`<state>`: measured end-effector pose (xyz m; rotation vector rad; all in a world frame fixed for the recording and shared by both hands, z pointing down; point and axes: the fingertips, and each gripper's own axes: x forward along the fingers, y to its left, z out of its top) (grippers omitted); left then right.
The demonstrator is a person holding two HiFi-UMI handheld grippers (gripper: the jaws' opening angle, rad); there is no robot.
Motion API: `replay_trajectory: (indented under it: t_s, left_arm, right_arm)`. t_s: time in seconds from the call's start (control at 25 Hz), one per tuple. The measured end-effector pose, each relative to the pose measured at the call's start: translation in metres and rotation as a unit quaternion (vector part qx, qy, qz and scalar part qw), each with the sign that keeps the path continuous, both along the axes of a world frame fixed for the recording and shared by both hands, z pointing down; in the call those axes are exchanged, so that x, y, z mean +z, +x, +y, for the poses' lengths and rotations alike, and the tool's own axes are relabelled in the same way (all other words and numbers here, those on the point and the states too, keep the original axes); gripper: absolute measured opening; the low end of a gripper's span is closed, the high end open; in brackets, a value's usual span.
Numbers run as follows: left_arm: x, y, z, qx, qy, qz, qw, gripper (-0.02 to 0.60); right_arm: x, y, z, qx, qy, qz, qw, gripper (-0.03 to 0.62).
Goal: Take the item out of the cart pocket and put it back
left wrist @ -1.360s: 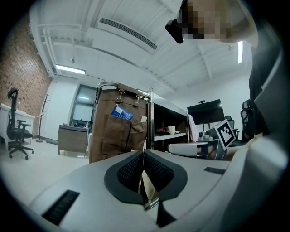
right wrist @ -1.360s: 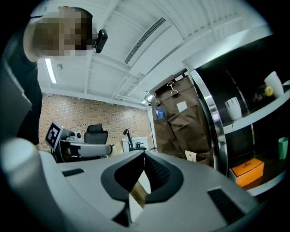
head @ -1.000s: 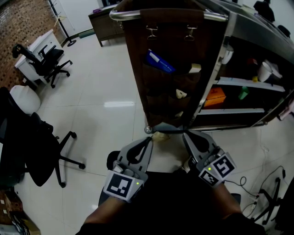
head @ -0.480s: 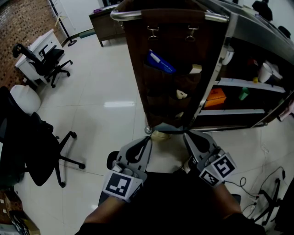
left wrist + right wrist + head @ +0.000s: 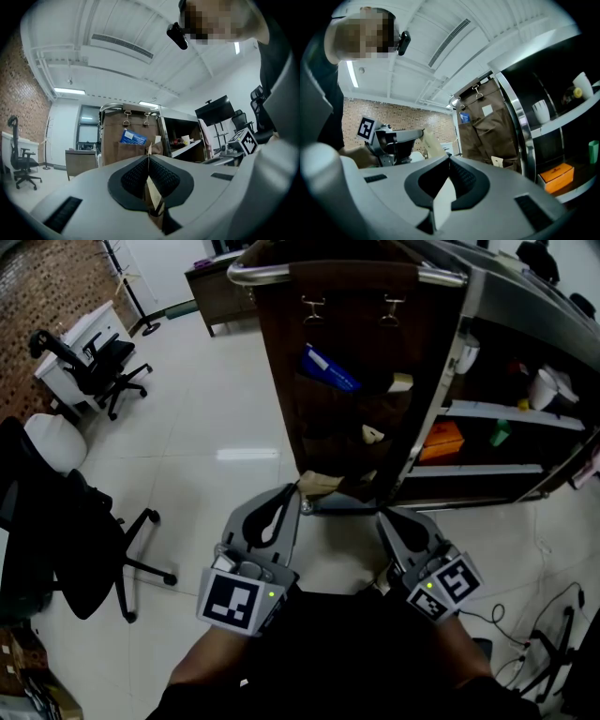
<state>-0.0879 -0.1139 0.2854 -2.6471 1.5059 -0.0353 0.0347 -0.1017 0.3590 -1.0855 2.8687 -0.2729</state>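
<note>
A brown hanging organizer point(image 5: 281, 352) with pockets is clipped to the cart's rail point(image 5: 253, 271). One pocket holds a blue packet point(image 5: 326, 367); pale items point(image 5: 372, 434) stick out of others. My left gripper point(image 5: 294, 490) is shut on a tan flat item point(image 5: 319, 485) just below the organizer's bottom edge. In the left gripper view the tan item point(image 5: 153, 197) is pinched between the pads. My right gripper point(image 5: 381, 513) hangs lower at the right, shut, with a pale flat piece point(image 5: 443, 201) showing between its jaws. The right gripper view also shows the left gripper point(image 5: 419, 133).
Black office chairs point(image 5: 56, 521) point(image 5: 94, 367) stand at the left on the white tiled floor. The cart's shelves at the right carry an orange box point(image 5: 441, 439), a green bottle point(image 5: 498, 432) and white cups. Cables point(image 5: 553, 634) lie on the floor at the lower right.
My left gripper has risen toward the organizer, carrying the tan item up from floor level to the organizer's lower edge. The right gripper has stayed where it was.
</note>
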Motion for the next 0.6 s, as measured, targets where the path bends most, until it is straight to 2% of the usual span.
replay_trajectory:
  t_s: [0.2, 0.4, 0.6]
  left_arm:
    - [-0.016, -0.004, -0.040, -0.033, 0.061, -0.058, 0.9959, 0.000]
    - [-0.037, 0.001, -0.073, -0.044, 0.097, -0.063, 0.9923, 0.000]
    - [-0.049, 0.011, -0.101, -0.046, 0.123, -0.083, 0.9878, 0.001]
  right_arm:
    - [0.003, 0.002, -0.002, 0.001, -0.002, -0.001, 1.000, 0.017]
    - [-0.001, 0.006, -0.005, 0.011, 0.010, -0.003, 1.000, 0.017]
    - [0.003, 0.013, -0.011, 0.020, 0.007, -0.004, 1.000, 0.017]
